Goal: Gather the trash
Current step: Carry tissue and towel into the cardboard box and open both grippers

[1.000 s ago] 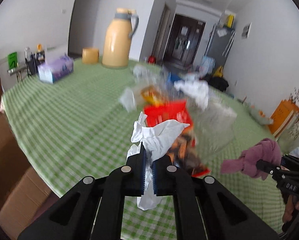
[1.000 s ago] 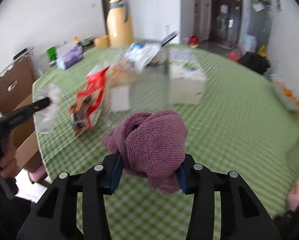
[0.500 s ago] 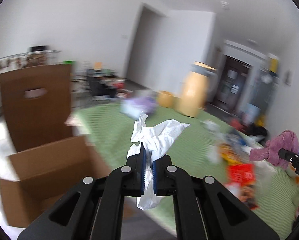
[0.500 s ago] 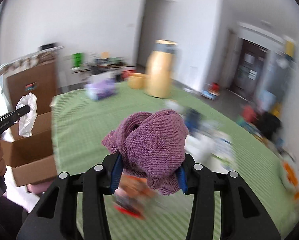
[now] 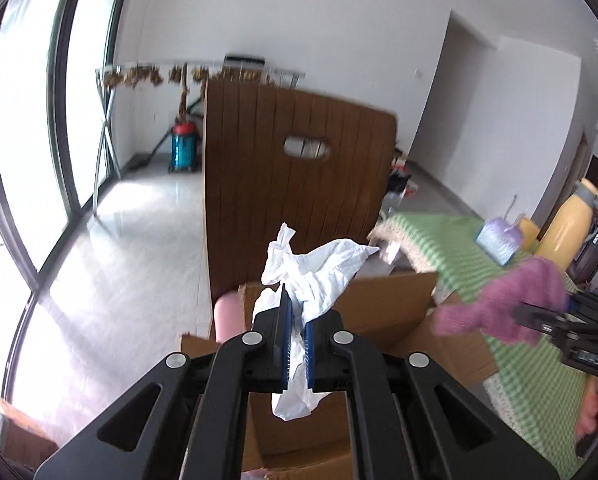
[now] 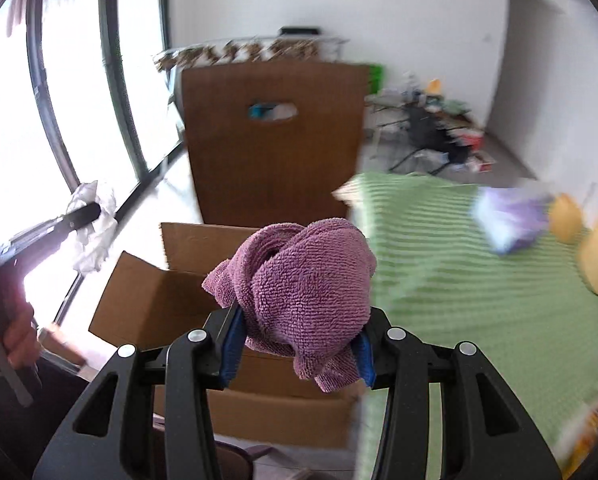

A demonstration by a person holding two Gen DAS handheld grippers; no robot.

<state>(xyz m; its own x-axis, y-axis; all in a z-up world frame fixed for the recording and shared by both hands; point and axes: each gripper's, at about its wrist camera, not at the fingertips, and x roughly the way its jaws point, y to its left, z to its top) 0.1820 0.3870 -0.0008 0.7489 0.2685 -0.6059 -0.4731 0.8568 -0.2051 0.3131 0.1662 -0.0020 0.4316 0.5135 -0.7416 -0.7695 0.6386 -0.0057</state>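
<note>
My left gripper is shut on a crumpled white tissue and hangs over an open cardboard box beside the table. In the right wrist view the same left gripper and its white tissue show at the left. My right gripper is shut on a bunched purple cloth, above the box's near side. The left wrist view shows that purple cloth at the right, held over the table's edge.
A brown wooden chair back stands behind the box. The table with a green checked cloth carries a purple tissue pack and a yellow thermos. Tall windows line the left. A hand grips the left tool.
Both grippers swung left, away from the littered table top to the cardboard box and chair. Each keeps its hold: tissue in the left, purple cloth in the right.
</note>
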